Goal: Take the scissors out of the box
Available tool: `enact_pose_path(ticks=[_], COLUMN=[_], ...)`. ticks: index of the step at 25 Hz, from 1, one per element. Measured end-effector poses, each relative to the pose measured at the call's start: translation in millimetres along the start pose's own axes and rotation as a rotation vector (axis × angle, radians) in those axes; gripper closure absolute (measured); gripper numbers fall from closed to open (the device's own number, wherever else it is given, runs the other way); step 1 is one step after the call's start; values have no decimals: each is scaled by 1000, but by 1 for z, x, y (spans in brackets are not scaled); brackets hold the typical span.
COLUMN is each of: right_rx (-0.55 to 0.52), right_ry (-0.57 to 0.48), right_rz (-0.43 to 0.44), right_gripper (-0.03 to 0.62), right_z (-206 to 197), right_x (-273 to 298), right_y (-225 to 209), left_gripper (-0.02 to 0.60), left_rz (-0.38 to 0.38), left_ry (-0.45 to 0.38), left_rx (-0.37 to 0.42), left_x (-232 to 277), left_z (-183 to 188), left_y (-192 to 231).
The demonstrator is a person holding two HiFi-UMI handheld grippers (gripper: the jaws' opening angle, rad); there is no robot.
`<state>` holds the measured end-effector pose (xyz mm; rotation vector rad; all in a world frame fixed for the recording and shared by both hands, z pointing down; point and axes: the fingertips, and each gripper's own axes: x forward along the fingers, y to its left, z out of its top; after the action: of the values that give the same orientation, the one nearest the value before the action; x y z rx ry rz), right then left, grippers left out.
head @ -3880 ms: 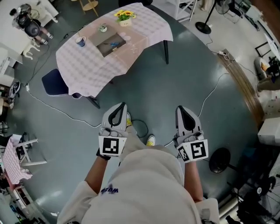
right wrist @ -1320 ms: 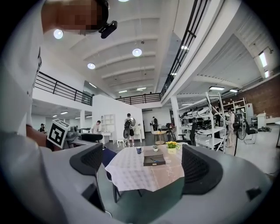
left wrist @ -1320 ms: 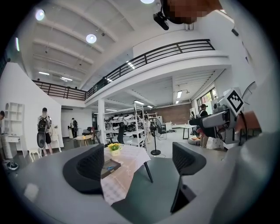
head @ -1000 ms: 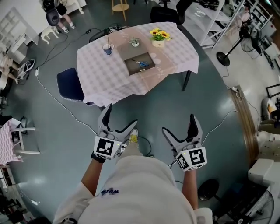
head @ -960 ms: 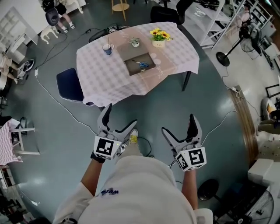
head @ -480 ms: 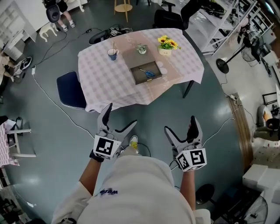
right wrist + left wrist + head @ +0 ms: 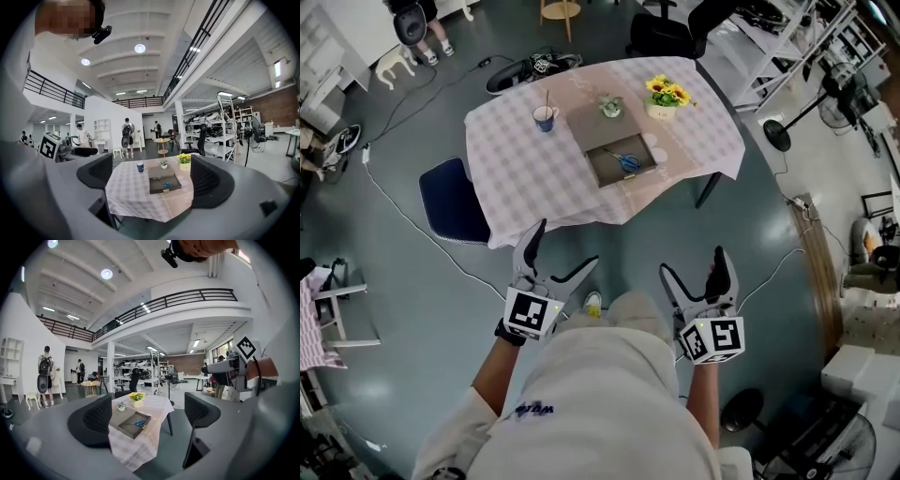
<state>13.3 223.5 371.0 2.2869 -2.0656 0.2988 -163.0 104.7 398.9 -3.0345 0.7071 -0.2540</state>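
Note:
The scissors (image 7: 628,162), with blue handles, lie in a flat grey box (image 7: 605,174) on a table under a pink checked cloth (image 7: 520,159). Both grippers hang over the floor, well short of the table's near edge. My left gripper (image 7: 559,253) is open and empty. My right gripper (image 7: 692,264) is open too; its jaws have just been closing a little, with nothing between them. In the left gripper view the box (image 7: 123,428) and scissors (image 7: 138,423) show far off between the fingers (image 7: 96,420). The right gripper view shows the same scissors (image 7: 165,184).
On the table stand a blue mug (image 7: 545,118), a small plant pot (image 7: 610,105) and a vase of yellow flowers (image 7: 667,92). A dark blue chair (image 7: 450,199) sits at the table's left. Cables cross the floor. Shelving and a fan stand (image 7: 773,133) are at the right.
Both grippers, shut in the earliest frame, now stand open. The table has drawn nearer to me and to the grippers, which keep their place in front of my body.

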Motion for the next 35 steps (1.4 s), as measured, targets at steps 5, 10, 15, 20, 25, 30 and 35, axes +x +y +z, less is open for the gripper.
enact_pose_path(ticks=[5, 10, 15, 20, 25, 30, 35], right_rx=[-48, -52, -77, -109, -116, -127, -113], right_ry=[19, 39, 52, 78, 125, 153, 184], right_rz=[-17, 8, 51, 86, 134, 186, 245], right_gripper=[80, 88, 94, 98, 122, 143, 154], right_z=[4, -3, 8, 13, 11, 4, -11], right_x=[29, 68, 119, 162, 199, 234, 270], right_y=[-11, -26, -42, -59, -78, -93, -100], left_gripper=[99, 98, 99, 99, 100, 100, 100], left_rz=[1, 5, 52, 64, 70, 92, 146], left_ry=[19, 47, 31, 53, 79, 126, 164], left_rx=[37, 54, 16, 4, -4, 3, -23], left_x=[24, 53, 88, 125, 153, 173, 190], left_z=[0, -11, -2, -4, -5, -9, -17], left_y=[17, 25, 47, 65, 77, 86, 100])
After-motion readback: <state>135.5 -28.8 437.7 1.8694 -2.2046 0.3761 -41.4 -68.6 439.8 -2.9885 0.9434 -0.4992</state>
